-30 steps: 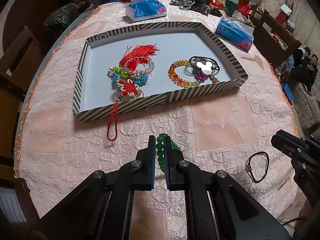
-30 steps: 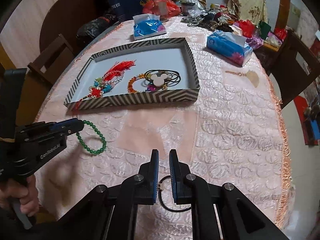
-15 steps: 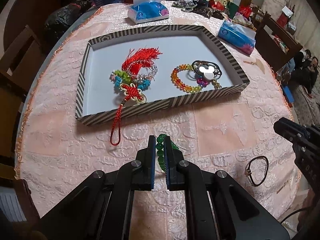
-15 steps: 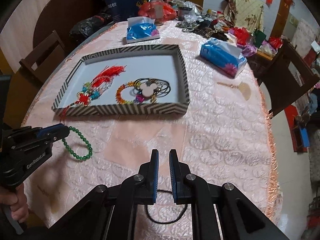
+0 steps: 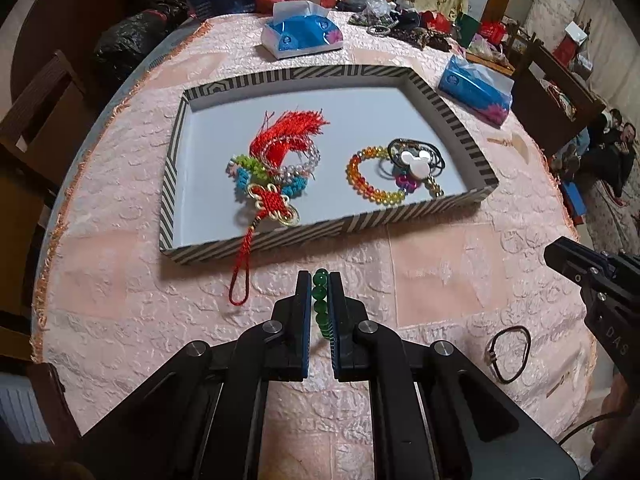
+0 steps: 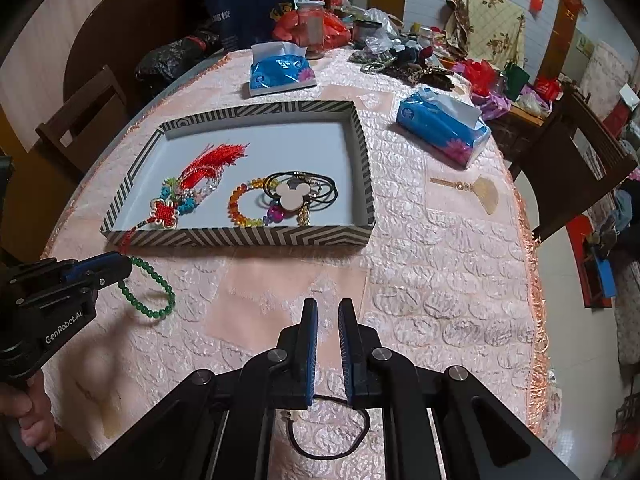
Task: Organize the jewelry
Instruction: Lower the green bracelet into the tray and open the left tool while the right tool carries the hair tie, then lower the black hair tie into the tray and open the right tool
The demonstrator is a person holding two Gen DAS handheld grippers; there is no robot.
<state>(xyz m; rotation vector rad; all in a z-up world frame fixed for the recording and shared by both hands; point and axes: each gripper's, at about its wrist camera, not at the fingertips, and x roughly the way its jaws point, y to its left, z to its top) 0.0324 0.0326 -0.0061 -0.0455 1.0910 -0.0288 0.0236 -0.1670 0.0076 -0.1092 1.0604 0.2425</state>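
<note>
My left gripper point(image 5: 320, 280) is shut on a green bead bracelet point(image 5: 320, 304), held above the pink tablecloth just in front of the striped tray point(image 5: 168, 184); the bracelet point(image 6: 154, 294) hangs from it in the right wrist view. The tray holds a red tassel knot charm point(image 5: 276, 168), a rainbow bead bracelet point(image 5: 370, 180) and black hair ties with a white mouse-shaped piece point(image 5: 416, 160). My right gripper point(image 6: 327, 312) is nearly closed and empty, above a black hair tie point(image 6: 328, 428) lying on the cloth; the hair tie also shows in the left wrist view point(image 5: 508, 354).
Two blue tissue packs point(image 6: 280, 72) point(image 6: 442, 128) lie beyond and right of the tray. A small gold fan charm point(image 6: 476, 190) lies on the cloth at right. Clutter fills the table's far edge. Wooden chairs point(image 6: 86, 120) stand around the round table.
My left gripper has lifted and moved a little toward the tray with the green bracelet. My right gripper has pulled back and risen, so the black hair tie now lies under its base.
</note>
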